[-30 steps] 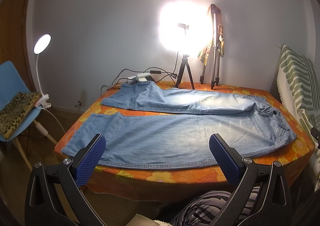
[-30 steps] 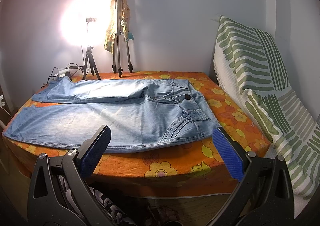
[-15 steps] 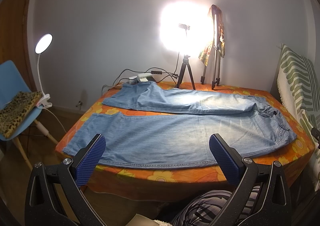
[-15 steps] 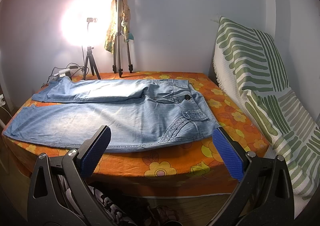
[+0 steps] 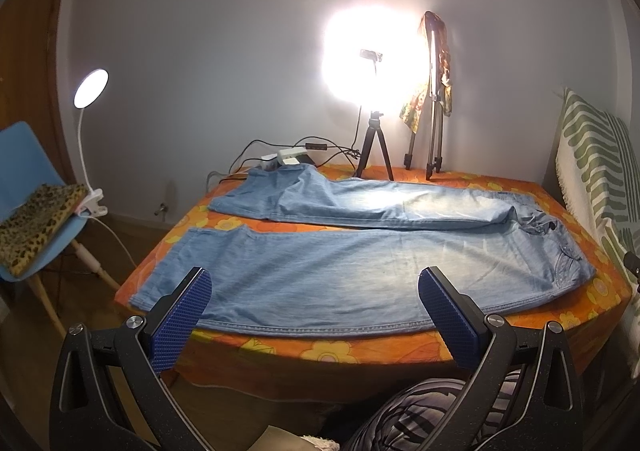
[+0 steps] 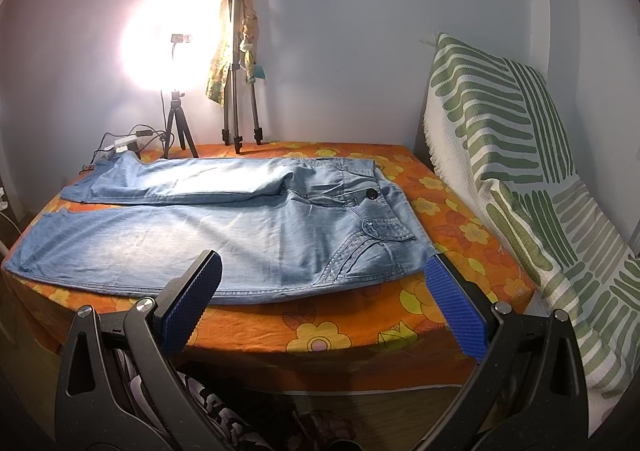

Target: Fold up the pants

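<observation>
Light blue jeans (image 5: 360, 271) lie flat on a table with an orange flowered cloth (image 5: 320, 351). The legs are spread apart and point left, the waist is at the right. In the right wrist view the jeans (image 6: 240, 235) show the waist button and pocket stitching at the right. My left gripper (image 5: 316, 315) is open and empty, held in front of the table's near edge, short of the near leg. My right gripper (image 6: 324, 299) is open and empty, in front of the near edge by the waist end.
A ring light on a tripod (image 5: 374, 147), a second tripod (image 5: 434, 131) with a cloth, and a power strip with cables (image 5: 286, 159) stand at the table's back. A blue chair (image 5: 28, 211) with a clip lamp is left. A green-striped blanket (image 6: 520, 171) is right.
Both grippers have drifted slightly; the view of the table has shifted a little. The jeans have not moved and both grippers stay open.
</observation>
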`<state>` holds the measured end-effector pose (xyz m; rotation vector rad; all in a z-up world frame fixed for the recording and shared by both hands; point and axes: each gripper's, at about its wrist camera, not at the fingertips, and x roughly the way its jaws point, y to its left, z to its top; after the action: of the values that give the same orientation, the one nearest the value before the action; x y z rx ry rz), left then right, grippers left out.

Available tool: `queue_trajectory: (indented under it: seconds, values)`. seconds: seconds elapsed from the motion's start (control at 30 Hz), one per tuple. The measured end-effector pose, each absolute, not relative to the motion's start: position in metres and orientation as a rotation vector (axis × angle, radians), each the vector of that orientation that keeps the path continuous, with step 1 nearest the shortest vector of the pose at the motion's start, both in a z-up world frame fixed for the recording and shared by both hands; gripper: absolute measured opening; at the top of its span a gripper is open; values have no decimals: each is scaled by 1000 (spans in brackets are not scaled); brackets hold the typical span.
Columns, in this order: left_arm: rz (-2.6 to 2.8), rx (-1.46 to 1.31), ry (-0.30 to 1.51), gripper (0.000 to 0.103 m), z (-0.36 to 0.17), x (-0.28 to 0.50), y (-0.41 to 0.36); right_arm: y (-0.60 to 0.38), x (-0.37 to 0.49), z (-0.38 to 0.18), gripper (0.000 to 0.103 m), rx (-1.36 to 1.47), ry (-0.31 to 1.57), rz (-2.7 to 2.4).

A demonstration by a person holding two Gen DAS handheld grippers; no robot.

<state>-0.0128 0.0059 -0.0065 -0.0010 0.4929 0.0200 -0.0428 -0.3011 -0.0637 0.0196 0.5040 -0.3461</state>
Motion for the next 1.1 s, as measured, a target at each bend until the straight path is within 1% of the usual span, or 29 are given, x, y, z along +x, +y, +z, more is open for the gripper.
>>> queue_trajectory:
  seconds: [0.6,1.1]
  values:
    - [42,14,463,103,-2,-25,10,-296,-54,-52,103,3,473,-358]
    - [74,9,459,103,-1,-39,38,-301,-73,-38,103,-21,421,-318]
